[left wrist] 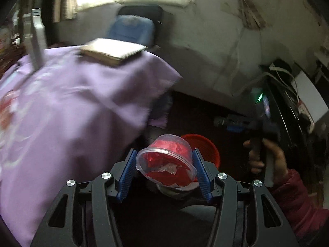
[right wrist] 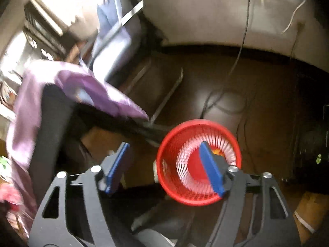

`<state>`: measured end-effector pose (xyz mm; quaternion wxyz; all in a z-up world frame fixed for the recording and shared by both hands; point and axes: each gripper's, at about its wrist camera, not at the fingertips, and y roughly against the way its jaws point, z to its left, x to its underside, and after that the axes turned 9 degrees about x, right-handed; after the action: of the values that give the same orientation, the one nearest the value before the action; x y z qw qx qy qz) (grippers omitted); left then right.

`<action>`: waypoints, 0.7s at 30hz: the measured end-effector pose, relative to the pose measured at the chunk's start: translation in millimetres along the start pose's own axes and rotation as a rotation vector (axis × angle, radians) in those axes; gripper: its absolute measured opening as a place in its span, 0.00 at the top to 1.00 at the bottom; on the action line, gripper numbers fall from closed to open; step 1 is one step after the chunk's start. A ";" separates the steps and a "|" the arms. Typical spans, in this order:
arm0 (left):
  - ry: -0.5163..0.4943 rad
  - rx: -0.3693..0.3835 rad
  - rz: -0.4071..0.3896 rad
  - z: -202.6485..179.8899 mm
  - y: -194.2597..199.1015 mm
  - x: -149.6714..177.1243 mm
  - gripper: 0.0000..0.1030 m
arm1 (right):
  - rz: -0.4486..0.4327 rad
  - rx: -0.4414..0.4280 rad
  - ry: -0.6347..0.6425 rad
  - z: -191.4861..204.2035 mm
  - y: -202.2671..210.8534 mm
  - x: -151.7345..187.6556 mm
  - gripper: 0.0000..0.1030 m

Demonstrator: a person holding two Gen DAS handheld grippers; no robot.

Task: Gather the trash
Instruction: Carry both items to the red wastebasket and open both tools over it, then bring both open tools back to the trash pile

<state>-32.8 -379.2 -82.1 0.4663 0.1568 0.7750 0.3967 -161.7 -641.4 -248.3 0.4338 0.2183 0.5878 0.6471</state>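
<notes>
- Left gripper [left wrist: 164,164], lower centre of the left wrist view: blue pads pinch a clear plastic cup [left wrist: 165,160] from both sides; cup tilted with its mouth toward the camera, red crumpled wrapper inside
- Red mesh wastebasket [left wrist: 202,148] shows just behind and right of the cup in that view, on the dark floor, partly hidden by the cup
- Right gripper [right wrist: 164,166], lower centre of the right wrist view: jaws spread wide, nothing between them; no earlier picture to compare
- In the right wrist view the wastebasket [right wrist: 178,193] sits at lower centre right; the right blue pad overlaps its opening, the left pad lies outside its rim; a small orange item lies at the bottom, too small to identify
- Person's hand [left wrist: 265,156], right of the left wrist view, grips the handle of the other gripper; dark red sleeve [left wrist: 298,203] below it
- Purple cloth [left wrist: 67,111] fills the left of the left wrist view; a flat book-like item [left wrist: 111,51] rests on top of it, blurred
- Blue-cushioned chair [left wrist: 131,28] stands at upper centre below a bright window
- Both views blurred
</notes>
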 end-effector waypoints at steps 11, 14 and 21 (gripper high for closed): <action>-0.174 -0.012 0.149 -70.4 -136.8 -45.6 0.26 | -0.178 -0.031 -0.115 -43.2 62.1 -19.5 0.27; -0.192 -0.028 0.084 -73.7 -116.3 -46.7 0.13 | -0.179 -0.054 -0.114 -47.2 67.0 -15.9 0.27; -0.133 -0.145 -0.031 -51.7 -55.8 -44.3 0.08 | -0.171 -0.117 -0.055 -21.7 69.8 -9.5 0.27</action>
<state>-46.6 -466.0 -85.1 0.5328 0.1366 0.7138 0.4335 -195.1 -656.8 -184.4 0.5157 0.1592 0.5532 0.6346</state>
